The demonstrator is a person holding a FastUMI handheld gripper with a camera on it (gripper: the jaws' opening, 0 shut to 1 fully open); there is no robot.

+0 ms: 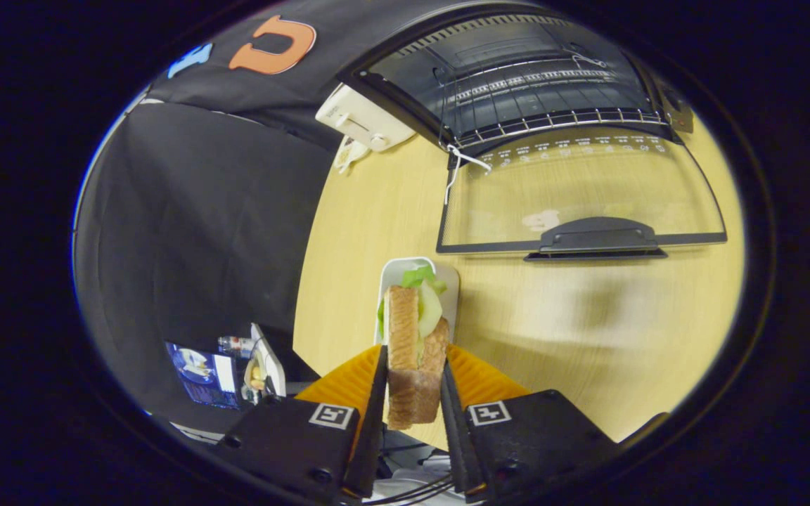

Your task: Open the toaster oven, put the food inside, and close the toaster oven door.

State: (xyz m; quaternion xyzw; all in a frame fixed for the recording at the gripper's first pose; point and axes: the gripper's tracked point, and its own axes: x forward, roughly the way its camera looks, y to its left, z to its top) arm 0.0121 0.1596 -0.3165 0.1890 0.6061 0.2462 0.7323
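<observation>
Two fingers of the hand-held gripper (415, 393) clamp the toasted lettuce sandwich (413, 337) above the pale wooden counter (588, 330); the black toaster oven (517, 77) lies open beyond. Loose filling may slip, or bread may snag the wire rack (553, 123)

Lighting: bright, even, from above; table (377, 211) evenly lit, with a soft dark shadow patch toward the right. Oven (517, 77) interior dim. Glass door (581, 190) carries pale reflections. Sharpness: sandwich (412, 337) crisp, tabletop smeared by motion blur. Fisheye: straight edges bow toward the rim.
</observation>
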